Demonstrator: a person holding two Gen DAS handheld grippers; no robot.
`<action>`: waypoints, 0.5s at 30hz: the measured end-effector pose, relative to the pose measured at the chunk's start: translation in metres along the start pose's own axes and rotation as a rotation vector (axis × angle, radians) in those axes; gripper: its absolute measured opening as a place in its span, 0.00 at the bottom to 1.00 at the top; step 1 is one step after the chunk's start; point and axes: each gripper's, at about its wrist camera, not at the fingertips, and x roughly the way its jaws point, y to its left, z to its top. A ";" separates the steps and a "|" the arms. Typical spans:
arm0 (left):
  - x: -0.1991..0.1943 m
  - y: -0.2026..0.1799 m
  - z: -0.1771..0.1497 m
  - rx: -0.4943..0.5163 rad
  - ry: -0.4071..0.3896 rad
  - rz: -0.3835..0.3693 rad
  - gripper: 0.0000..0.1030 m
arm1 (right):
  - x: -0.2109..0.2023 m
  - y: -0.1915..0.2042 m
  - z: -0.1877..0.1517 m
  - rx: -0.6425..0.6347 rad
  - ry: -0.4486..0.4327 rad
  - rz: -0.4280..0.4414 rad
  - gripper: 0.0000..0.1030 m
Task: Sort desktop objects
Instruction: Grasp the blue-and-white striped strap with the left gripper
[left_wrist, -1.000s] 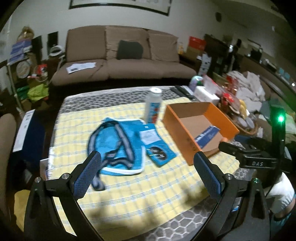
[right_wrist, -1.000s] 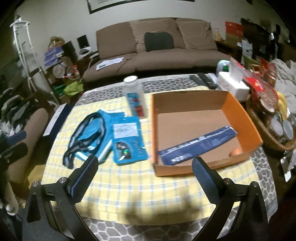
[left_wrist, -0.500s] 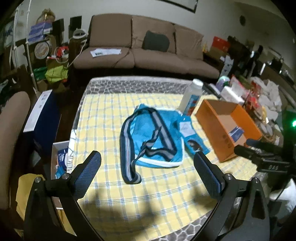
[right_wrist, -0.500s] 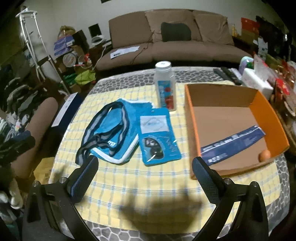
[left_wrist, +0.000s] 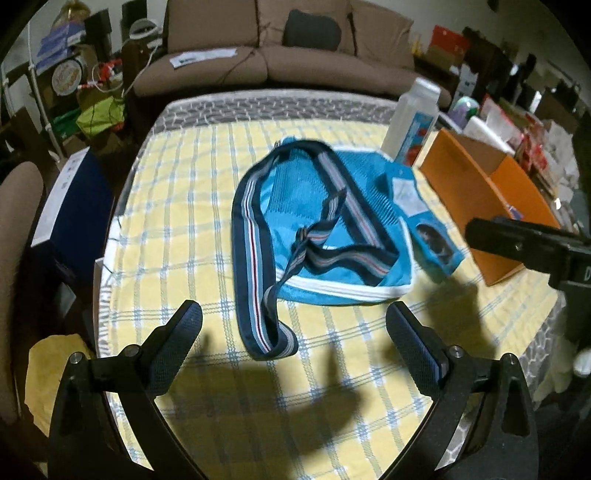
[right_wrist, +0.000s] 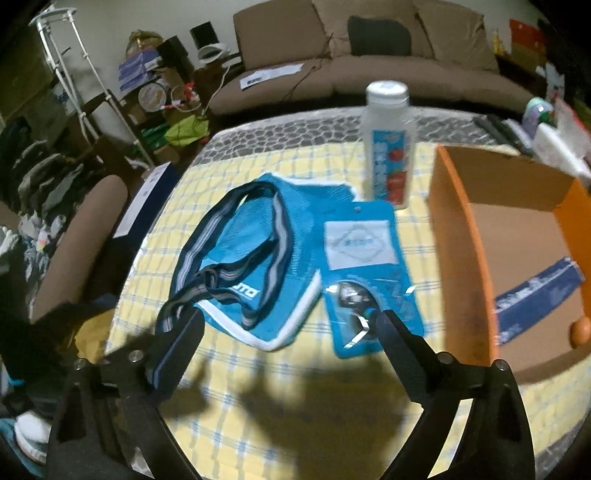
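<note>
Tongs of the left gripper stand spread wide and empty above the near edge of the table's yellow checked cloth, just short of the loop end of a navy striped strap. That strap belongs to a flat blue mesh bag with white trim lying near the middle of the cloth. Overlapping the bag's right side is a blue flat packet with a white label. Behind the packet, toward the far edge, a white plastic bottle with a blue-and-red label stands upright. An orange cardboard box sits open at the right edge, holding a long dark blue packet and a small orange ball. Spread and empty too, the right gripper hangs over the cloth's near edge, its fingers framing the bag's near corner and the packet's lower end. A brown sofa stands beyond the far edge.
</note>
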 end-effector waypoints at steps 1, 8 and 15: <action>0.004 0.001 0.000 0.000 0.007 0.001 0.97 | 0.007 0.000 0.001 0.010 0.016 0.021 0.88; 0.023 -0.009 -0.007 0.058 0.039 0.041 0.88 | 0.037 -0.003 0.002 0.064 0.079 0.115 0.75; 0.045 -0.019 -0.014 0.107 0.095 0.058 0.64 | 0.043 -0.022 0.003 0.184 0.094 0.199 0.75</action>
